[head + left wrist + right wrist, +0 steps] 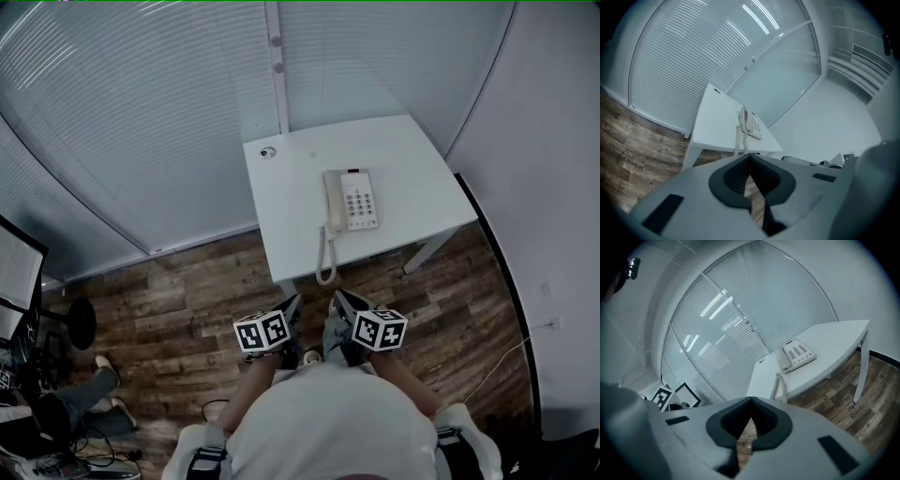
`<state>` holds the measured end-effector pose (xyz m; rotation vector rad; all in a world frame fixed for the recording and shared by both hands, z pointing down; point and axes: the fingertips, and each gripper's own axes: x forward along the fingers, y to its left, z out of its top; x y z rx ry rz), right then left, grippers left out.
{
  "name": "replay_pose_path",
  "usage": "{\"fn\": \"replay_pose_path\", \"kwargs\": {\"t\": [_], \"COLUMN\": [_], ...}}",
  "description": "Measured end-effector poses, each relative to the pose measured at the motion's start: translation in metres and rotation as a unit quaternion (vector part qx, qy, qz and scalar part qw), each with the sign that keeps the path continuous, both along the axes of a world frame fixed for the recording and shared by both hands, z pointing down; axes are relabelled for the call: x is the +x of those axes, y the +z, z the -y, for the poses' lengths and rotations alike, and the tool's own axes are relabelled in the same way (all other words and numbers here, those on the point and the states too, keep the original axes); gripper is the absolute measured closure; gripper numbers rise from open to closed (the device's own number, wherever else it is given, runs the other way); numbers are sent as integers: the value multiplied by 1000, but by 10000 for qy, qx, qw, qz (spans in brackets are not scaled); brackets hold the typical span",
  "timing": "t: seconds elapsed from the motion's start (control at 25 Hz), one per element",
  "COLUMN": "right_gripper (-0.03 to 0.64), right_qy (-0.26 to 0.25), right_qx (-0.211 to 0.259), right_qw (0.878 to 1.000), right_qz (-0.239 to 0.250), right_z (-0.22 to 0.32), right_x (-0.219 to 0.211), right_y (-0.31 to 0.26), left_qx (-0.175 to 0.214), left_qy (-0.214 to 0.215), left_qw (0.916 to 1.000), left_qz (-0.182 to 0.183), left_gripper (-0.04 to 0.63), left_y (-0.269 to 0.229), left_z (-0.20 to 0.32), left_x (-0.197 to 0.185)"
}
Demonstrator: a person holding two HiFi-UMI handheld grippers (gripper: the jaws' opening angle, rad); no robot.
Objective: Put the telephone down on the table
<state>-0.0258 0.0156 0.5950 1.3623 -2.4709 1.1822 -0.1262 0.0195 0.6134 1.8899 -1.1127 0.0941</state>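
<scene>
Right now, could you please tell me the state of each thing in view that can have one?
Telephone: lying flat on the table, handset in its cradle.
Cord: coiled, hanging over the table's near edge.
Table: upright, bearing the telephone.
Left gripper: shut, empty, short of the table.
Right gripper: shut, empty, short of the table.
Blinds: lowered, slats closed.

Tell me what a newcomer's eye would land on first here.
The white corded telephone sits on the small white table, handset on its cradle, its coiled cord dangling over the near edge. Close to the person's body and short of the table, the left gripper and the right gripper are both shut and empty. Pale blinds fill the wall behind the table.
</scene>
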Motion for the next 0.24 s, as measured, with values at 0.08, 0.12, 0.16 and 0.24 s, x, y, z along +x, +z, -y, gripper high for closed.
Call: {"fn": "replay_pose_path", "kwargs": {"t": [0.08, 0.12, 0.16, 0.24], "right_gripper": [597, 597, 597, 597], "right_qy": [6, 6, 6, 6], "right_qx": [-1, -2, -4, -8], "right_qw": [10000, 10000, 10000, 10000], "right_qz": [3, 3, 4, 8], "right_z": [-2, -2, -2, -2], "right_x": [1, 2, 3, 3], "right_y": [1, 1, 1, 1], "left_qx": [1, 1, -2, -8], "left_qy": [-2, -4, -7, -14], "left_qw": [10000, 10000, 10000, 10000], "left_qz": [-7, -13, -20, -34], "left_gripper": [574, 574, 574, 574], "left_y": [1, 1, 1, 2], "left_z": [-2, -2, -2, -2], "left_x": [1, 2, 2, 3]}}
